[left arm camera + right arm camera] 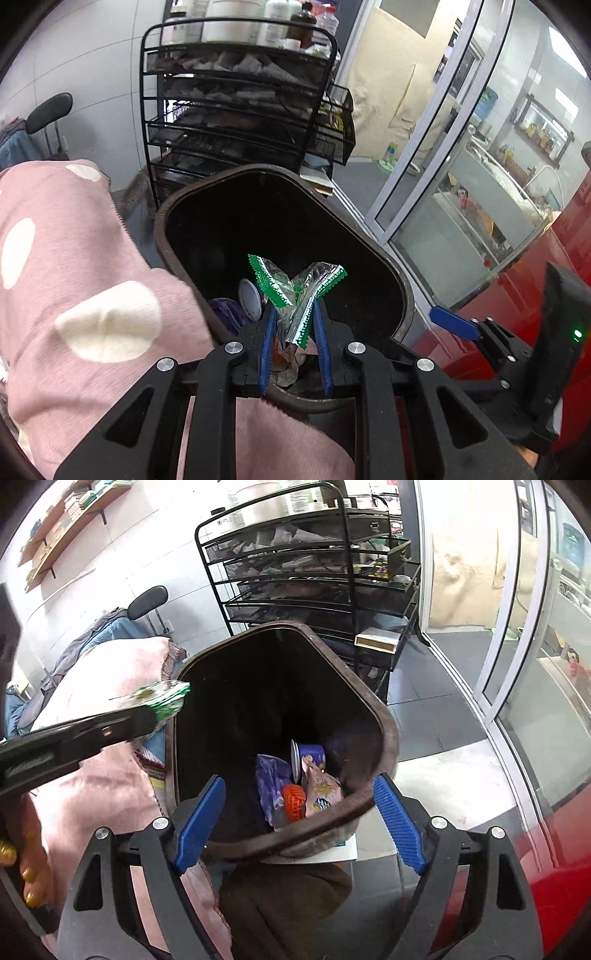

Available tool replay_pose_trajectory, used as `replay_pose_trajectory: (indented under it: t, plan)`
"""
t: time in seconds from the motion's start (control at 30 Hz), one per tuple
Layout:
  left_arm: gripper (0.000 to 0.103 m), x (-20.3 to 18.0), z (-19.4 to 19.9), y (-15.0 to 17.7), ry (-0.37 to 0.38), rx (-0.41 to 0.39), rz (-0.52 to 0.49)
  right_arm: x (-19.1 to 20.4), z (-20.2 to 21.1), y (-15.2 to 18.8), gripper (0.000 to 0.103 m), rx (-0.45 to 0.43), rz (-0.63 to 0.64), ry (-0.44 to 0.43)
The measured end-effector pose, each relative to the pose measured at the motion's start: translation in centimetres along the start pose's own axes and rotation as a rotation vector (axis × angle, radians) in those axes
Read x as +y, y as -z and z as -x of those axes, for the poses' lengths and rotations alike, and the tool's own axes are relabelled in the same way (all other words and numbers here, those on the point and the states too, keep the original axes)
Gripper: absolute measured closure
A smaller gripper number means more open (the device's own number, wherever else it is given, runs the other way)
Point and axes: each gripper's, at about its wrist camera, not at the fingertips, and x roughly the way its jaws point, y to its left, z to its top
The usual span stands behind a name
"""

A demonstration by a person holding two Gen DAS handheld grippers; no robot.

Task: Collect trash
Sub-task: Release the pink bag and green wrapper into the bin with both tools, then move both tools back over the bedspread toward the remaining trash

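My left gripper [293, 314] is shut on a crumpled clear wrapper with green zigzag edges [295, 286] and holds it over the open mouth of a dark brown trash bin [173, 206]. In the right wrist view the left gripper [147, 716] reaches in from the left, with the wrapper [162, 698] at the bin's left rim. My right gripper [299, 819] is open and empty, its blue pads either side of the bin's near rim [295, 843]. Inside the bin lie a purple bag [271, 775], an orange net [294, 800], a pink packet [321, 788] and a blue cup [308, 757].
A pink blanket with white dots [74, 277] lies left of the bin. A black wire shelf rack [236, 107] full of clutter stands behind it. A glass sliding door [461, 155] is to the right. A red surface [554, 867] is at the lower right.
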Motion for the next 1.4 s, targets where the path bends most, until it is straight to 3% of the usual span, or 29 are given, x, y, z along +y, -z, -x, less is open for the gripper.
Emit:
replay_pose_trajectory:
  t: [0.4,0.53,0.57,0.77,1.2,1.4]
  plan:
    - [0.08,-0.6,-3.2,-1.0,-0.007,0.076,-0.004,-0.8,0.9,1.2,0.02,0.004,-0.015,0.003]
    - [0.059,-0.8,-3.4,-1.2,-0.019,0.076,-0.013,-0.7,1.0,1.4,0.018,0.006,-0.011,0.003]
    - [0.049,-0.8,-3.3,-1.2,-0.024,0.071,-0.015,-0.7,1.0,1.4,0.017,0.007,-0.012,0.004]
    - [0.027,-0.7,-2.3,-1.3,-0.033,0.033,-0.017,-1.0,0.8,1.3,0.015,0.012,-0.019,0.01]
    - [0.016,-0.3,4.5,0.0,-0.022,-0.128,0.001,-0.4,0.9,1.0,0.014,0.006,-0.007,0.013]
    - [0.013,0.7,7.7,1.8,-0.056,-0.182,0.016,1.1,1.3,0.9,0.014,-0.009,0.023,-0.007]
